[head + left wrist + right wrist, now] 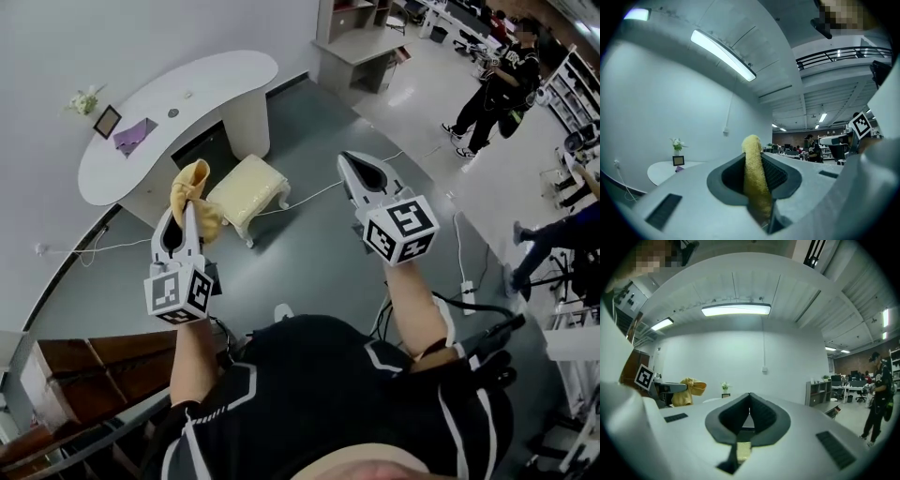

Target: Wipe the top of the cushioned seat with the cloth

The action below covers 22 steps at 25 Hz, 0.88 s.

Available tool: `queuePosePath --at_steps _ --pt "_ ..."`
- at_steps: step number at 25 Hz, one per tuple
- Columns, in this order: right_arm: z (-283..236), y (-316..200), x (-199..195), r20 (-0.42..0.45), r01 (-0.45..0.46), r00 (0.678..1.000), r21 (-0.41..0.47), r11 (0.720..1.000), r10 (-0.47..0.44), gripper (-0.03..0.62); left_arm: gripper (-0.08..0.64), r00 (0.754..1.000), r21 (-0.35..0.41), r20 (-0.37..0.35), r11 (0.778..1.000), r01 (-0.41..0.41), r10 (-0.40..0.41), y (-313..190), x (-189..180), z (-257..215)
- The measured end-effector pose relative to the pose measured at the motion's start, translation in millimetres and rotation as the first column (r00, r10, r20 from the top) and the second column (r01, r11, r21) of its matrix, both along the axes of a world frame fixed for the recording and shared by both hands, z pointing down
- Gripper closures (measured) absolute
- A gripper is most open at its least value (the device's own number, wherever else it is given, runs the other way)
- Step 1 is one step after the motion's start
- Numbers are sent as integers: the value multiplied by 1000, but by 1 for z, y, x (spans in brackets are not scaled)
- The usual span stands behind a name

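Clamping on a yellow cloth (199, 190), the left gripper (187, 208) is held up in front of the person. Its own view shows the jaws pressed on a narrow fold of the cloth, which stands up between them. The right gripper (353, 166) is beside it, apart from it, with its jaws together and nothing between them; only the right gripper view makes this sure. That view also shows the rest of the cloth hanging in a loose bunch at the left, in the air. The cushioned seat (248, 187) appears in the head view alone: it stands on the grey floor, near the curved white desk (202, 89). Further off, a person in black (497, 84) stands on the pale floor.
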State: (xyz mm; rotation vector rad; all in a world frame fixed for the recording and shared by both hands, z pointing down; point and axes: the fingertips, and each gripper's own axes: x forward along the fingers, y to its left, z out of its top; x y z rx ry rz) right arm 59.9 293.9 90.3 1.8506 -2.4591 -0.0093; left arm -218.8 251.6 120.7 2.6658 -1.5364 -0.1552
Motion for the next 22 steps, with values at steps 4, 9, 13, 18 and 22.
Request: queuePosePath --at_steps 4,9,13,18,22 --pt "10 -38 -21 -22 26 999 -31 999 -26 588 489 1000 -14 -16 1000 -4 4 -33 -12 13" --pt "18 -73 -38 -69 32 997 -44 998 -35 588 489 999 -37 -39 999 18 -20 -66 -31 23" --pt "26 -107 -45 -75 63 995 -70 996 -68 588 489 998 -57 -37 997 49 -51 -89 -39 34" --pt "38 -153 -44 -90 133 986 -75 988 -139 588 489 996 -63 -17 994 85 -87 -117 -29 44" --pt "50 -213 -25 -52 192 979 -71 979 -196 588 489 989 -72 28 987 144 -142 -157 -9 55"
